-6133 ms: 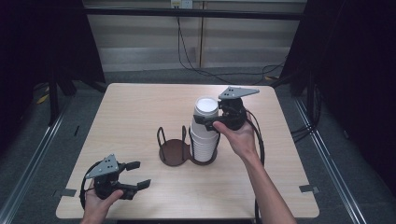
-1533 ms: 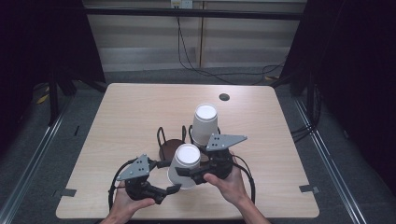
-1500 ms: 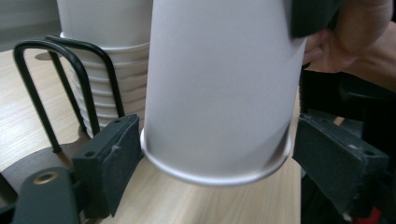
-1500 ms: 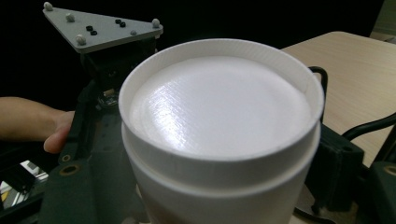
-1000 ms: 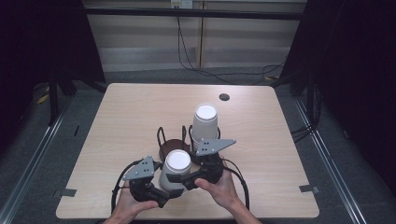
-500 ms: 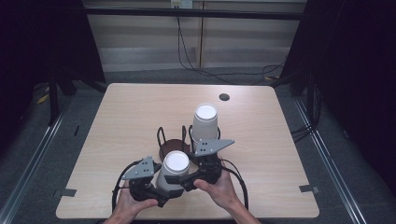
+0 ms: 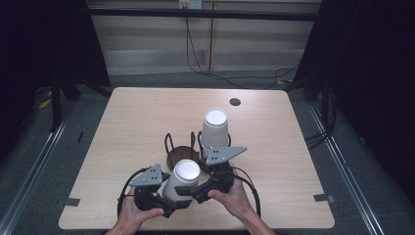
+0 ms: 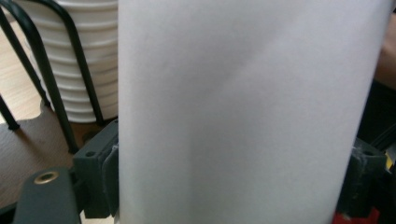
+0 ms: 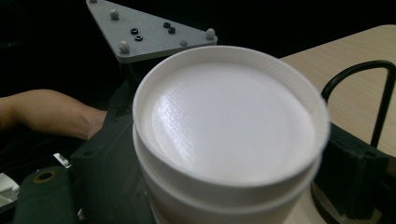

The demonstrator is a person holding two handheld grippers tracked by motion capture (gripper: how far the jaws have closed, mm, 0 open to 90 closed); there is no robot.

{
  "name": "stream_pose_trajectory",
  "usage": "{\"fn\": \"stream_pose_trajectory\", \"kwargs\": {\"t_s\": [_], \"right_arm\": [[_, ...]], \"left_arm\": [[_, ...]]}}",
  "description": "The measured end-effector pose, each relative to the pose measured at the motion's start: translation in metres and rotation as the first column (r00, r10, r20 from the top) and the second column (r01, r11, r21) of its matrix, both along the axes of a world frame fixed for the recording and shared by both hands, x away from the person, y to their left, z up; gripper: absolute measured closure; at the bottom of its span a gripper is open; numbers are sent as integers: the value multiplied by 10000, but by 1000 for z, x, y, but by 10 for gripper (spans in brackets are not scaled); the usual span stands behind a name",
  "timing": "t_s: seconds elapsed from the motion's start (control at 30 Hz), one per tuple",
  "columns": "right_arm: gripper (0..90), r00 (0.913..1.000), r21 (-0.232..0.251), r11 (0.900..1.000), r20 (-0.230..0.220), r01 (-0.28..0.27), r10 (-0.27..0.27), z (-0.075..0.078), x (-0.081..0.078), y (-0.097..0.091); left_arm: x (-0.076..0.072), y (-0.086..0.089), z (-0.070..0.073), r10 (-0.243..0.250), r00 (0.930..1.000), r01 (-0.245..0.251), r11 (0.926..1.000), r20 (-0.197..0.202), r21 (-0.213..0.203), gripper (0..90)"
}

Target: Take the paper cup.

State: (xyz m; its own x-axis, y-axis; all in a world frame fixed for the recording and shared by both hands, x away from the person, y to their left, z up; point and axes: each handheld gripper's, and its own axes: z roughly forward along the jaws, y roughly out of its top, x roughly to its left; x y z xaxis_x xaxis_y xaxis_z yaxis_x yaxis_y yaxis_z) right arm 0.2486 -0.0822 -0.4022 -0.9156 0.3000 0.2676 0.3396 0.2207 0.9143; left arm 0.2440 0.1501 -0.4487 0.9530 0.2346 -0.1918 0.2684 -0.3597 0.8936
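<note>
Standing upright just in front of the black wire cup holder [image 7: 182,147], the white paper cups [image 7: 180,180], nested bottom-up, sit between both grippers; left gripper [image 7: 169,201] jaws have just been closing and pinch the lower wall; right gripper [image 7: 195,190] jaws clamp it too.

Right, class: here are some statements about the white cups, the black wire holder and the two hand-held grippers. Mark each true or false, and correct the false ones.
1. A white cup is upside down between the two grippers. True.
2. The left gripper has its jaws on either side of that cup's wall. True; in the left gripper view the cup sits between them, and the jaws have just been closing.
3. The stack of white cups lies on its side on the table. False; it stands upright in the wire holder.
4. The right gripper hovers by the table's far edge. False; it is at the near edge, against the cup.
</note>
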Motion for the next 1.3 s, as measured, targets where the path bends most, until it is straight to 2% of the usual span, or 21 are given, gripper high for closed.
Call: {"fn": "stream_pose_trajectory", "kwargs": {"t_s": [0.1, 0.17, 0.2, 0.23, 0.3, 0.4, 0.43, 0.47, 0.63, 0.8, 0.87, 0.9, 0.93, 0.97, 1.03, 1.07, 1.17, 1.23, 1.27, 1.3], "right_arm": [[140, 10000, 72, 9999, -39, 87, -87, 1, 1, -6], [140, 10000, 25, 10000, -8, 20, -20, 2, 2, -9], [140, 10000, -28, 10000, -3, 77, -77, 2, 2, -9], [140, 10000, -28, 10000, -3, 77, -77, 2, 2, -9], [141, 9999, -95, 9999, -31, 114, -114, 4, 2, -12], [147, 9999, -537, 9985, -53, 113, -116, 8, 3, -16], [140, 9997, -885, 9959, -152, 175, -189, 9, 4, -17], [145, 9997, -1021, 9948, -234, 34, -58, 10, 4, -20], [143, 9994, -1315, 9913, -318, 73, -116, 10, 6, -25], [141, 9998, -1801, 9836, -175, 89, -122, 12, 5, -31], [141, 9997, -1870, 9823, -257, -46, -2, 12, 6, -33], [141, 9997, -1993, 9799, -222, 28, -74, 11, 7, -34], [141, 9995, -2100, 9777, -307, -36, -29, 9, 8, -35], [141, 9995, -2100, 9777, -307, -36, -29, 9, 8, -35], [142, 9992, -2395, 9708, -396, -94, -1, 7, 7, -33], [143, 9993, -2661, 9637, -347, -204, 116, 6, 6, -31], [144, 9994, -2612, 9650, -306, -228, 153, 6, 6, -30], [144, 9990, -2644, 9638, -373, -338, 248, 4, 6, -30], [143, 9986, -2704, 9619, -433, -402, 296, 3, 6, -29], [143, 9981, -2804, 9585, -472, -513, 396, 2, 6, -28]], "left_arm": [[1, 3, 2, -31, 9999, 33, 9998, -111, 174, 155], [5, 5, 4, -88, 9985, 97, 9998, -544, 162, 155], [6, 6, 5, -77, 9981, 94, 9996, -612, 273, 155], [6, 6, 5, -77, 9981, 94, 9996, -612, 273, 156], [6, 7, 6, -8, 9982, 42, 9984, -598, 560, 156], [7, 10, 6, 139, 9978, -84, 9963, -648, 851, 158], [7, 10, 6, 286, 9973, -213, 9939, -672, 1079, 158], [8, 10, 4, 364, 9959, -242, 9891, -822, 1453, 158], [7, 9, 4, 286, 9959, -131, 9842, -856, 1768, 157], [11, 6, 6, 250, 9968, -68, 9729, -757, 2313, 158], [13, 4, 5, 212, 9966, -3, 9671, -793, 2543, 159], [12, 4, 5, 278, 9978, -96, 9599, -609, 2803, 160], [10, 2, 7, 335, 9994, -293, 9449, -74, 3260, 160], [10, 2, 7, 335, 9994, -293, 9449, -74, 3260, 160], [10, 2, 9, 285, 9995, -223, 9480, -149, 3175, 161], [10, 2, 11, 216, 9997, -164, 9433, -118, 3314, 161], [9, -1, 14, -23, 10000, 0, 9281, 57, 3722, 162], [9, -2, 14, -233, 9996, 286, 9171, -181, 3977, 163], [8, -4, 14, -170, 9993, 287, 9158, -327, 4006, 165], [8, -5, 15, -283, 9993, 355, 9064, -233, 4209, 166]]}}
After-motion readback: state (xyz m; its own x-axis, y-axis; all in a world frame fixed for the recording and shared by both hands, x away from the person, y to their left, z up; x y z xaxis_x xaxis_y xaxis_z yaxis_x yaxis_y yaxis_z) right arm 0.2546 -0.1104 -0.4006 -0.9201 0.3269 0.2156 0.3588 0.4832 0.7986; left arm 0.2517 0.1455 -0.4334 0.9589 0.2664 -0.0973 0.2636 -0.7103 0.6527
